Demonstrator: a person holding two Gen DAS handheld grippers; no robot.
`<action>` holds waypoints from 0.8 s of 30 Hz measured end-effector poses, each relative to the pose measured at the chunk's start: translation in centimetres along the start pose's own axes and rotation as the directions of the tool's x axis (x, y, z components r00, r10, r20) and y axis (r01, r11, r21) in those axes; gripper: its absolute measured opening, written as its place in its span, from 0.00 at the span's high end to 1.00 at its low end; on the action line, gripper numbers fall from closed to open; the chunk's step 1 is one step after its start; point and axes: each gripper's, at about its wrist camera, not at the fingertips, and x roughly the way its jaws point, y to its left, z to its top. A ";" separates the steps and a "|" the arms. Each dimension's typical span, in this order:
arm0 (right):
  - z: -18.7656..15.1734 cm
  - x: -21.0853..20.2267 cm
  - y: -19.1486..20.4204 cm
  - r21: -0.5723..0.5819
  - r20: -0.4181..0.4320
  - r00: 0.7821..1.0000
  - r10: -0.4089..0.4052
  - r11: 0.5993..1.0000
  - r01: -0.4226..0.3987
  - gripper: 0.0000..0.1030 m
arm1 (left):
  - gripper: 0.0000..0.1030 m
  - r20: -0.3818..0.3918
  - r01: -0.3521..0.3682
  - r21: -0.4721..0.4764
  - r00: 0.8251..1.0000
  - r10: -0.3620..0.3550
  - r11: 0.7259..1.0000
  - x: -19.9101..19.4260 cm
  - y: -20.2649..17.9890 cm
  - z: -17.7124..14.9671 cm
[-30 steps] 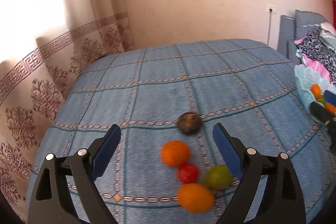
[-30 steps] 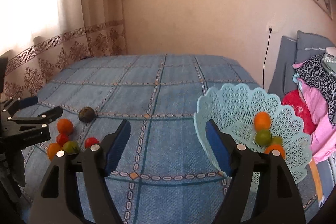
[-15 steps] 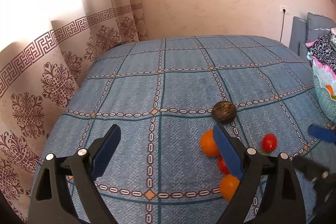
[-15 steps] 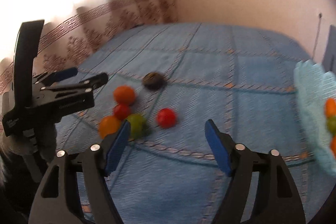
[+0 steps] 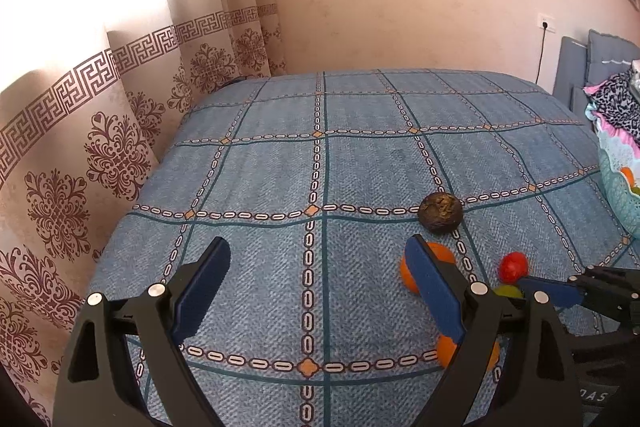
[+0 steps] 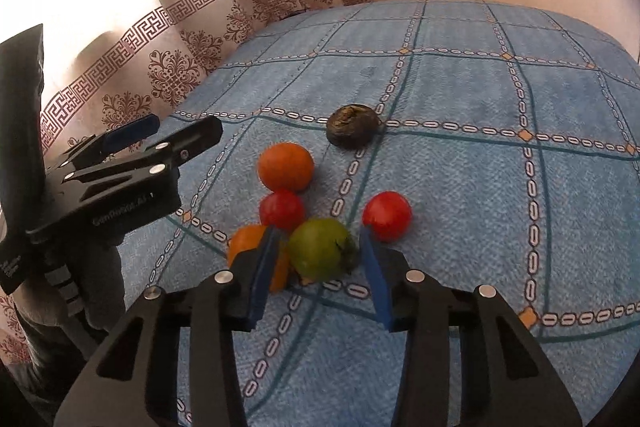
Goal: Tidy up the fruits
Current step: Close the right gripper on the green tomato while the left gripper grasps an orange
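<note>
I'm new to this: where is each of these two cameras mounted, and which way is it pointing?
Left wrist view: on the left gripper, looking along its open fingers across the blue bedspread toward the wall; the right gripper pokes in at right.
Right wrist view: on the right gripper, looking down at the fruit, open fingers flanking the green fruit; the left gripper shows at left.
Shared: the dark fruit, the orange and red fruits, and the bedspread.

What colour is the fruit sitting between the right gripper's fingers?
Green, with a darker blemish on one side. The green fruit shows best in the right wrist view.
</note>
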 end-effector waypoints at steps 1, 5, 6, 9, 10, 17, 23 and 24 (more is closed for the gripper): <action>0.0 0.1 0.1 0.003 -0.002 1.000 0.007 1.000 -0.007 0.58 | 0.14 -0.001 0.000 -0.002 1.000 0.000 1.000 0.0 0.0 0.0; 0.1 0.2 -0.2 0.013 -0.006 1.000 0.021 1.000 -0.021 0.58 | 0.14 -0.011 0.002 -0.009 1.000 -0.002 1.000 0.2 0.0 0.0; 0.0 0.2 -0.2 0.014 -0.005 1.000 0.022 1.000 -0.022 0.58 | 0.14 -0.013 0.002 -0.009 1.000 -0.003 1.000 0.3 0.0 -0.1; -0.1 0.0 -0.2 0.019 -0.006 1.000 0.026 0.999 -0.026 0.58 | 0.14 -0.019 0.006 -0.004 1.000 -0.006 1.000 0.4 -0.2 -0.1; -0.1 -0.1 -0.2 0.019 -0.006 1.000 0.027 0.999 -0.027 0.58 | 0.14 -0.020 0.008 -0.003 1.000 -0.008 1.000 0.3 -0.2 -0.2; -0.4 -0.3 -0.4 0.028 -0.007 0.999 0.035 0.999 -0.035 0.58 | 0.14 -0.030 -0.001 -0.014 1.000 0.001 1.000 -0.2 0.6 -0.8; -0.1 0.3 -1.1 0.080 -0.013 0.998 0.056 0.995 -0.055 0.50 | 0.14 -0.049 0.010 -0.023 0.999 -0.012 1.000 -0.2 0.7 -1.3; -0.1 0.3 -1.1 0.080 -0.014 0.998 0.056 0.995 -0.055 0.50 | 0.14 -0.047 0.013 -0.020 0.999 -0.014 1.000 -0.3 0.6 -1.4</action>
